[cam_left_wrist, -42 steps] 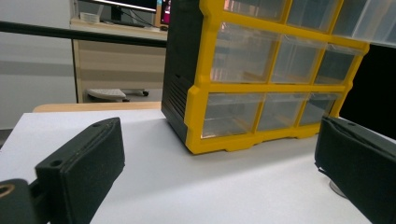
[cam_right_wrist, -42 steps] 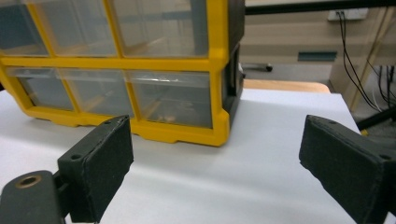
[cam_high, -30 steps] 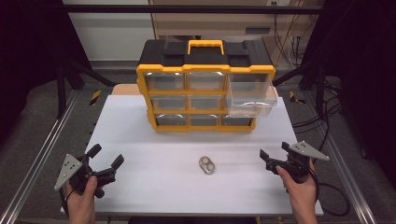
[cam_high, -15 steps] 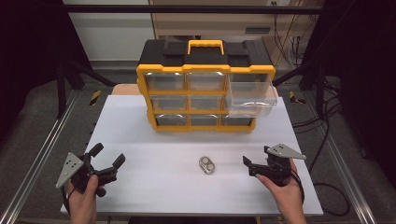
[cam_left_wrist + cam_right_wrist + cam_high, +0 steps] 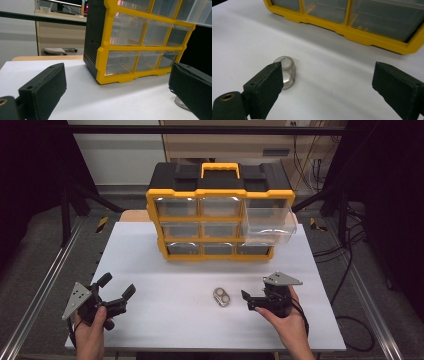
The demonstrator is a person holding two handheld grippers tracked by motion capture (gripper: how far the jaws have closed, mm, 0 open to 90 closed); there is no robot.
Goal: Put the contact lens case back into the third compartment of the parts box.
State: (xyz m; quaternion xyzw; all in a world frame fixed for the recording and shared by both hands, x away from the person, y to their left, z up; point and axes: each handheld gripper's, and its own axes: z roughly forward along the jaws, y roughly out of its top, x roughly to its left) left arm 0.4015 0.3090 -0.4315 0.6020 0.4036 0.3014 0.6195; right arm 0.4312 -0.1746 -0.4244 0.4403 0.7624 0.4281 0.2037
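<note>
The right gripper [image 5: 248, 301] sits at lower right of centre in the high view, held by a hand [image 5: 287, 322] entering from the bottom edge. Its jaws stand wide apart with nothing between them, and they have just been closing slightly. They point toward the small clear case [image 5: 221, 296], which lies flat on the white worktop [image 5: 165, 270] at lower centre of that frame, just beside the jaw tips and not touching them. In the right gripper view the case [image 5: 285, 71] lies at left of centre, partly behind the left jaw and apart from the right one.

The left gripper [image 5: 117, 290] is at lower left of the high view. Its jaws are wide open and hold nothing, as the left gripper view confirms.

The yellow and black drawer organiser [image 5: 220, 210] stands upright at upper centre of the high view, near the far edge of the worktop. Its clear drawer [image 5: 270, 222] at upper right is pulled out.
</note>
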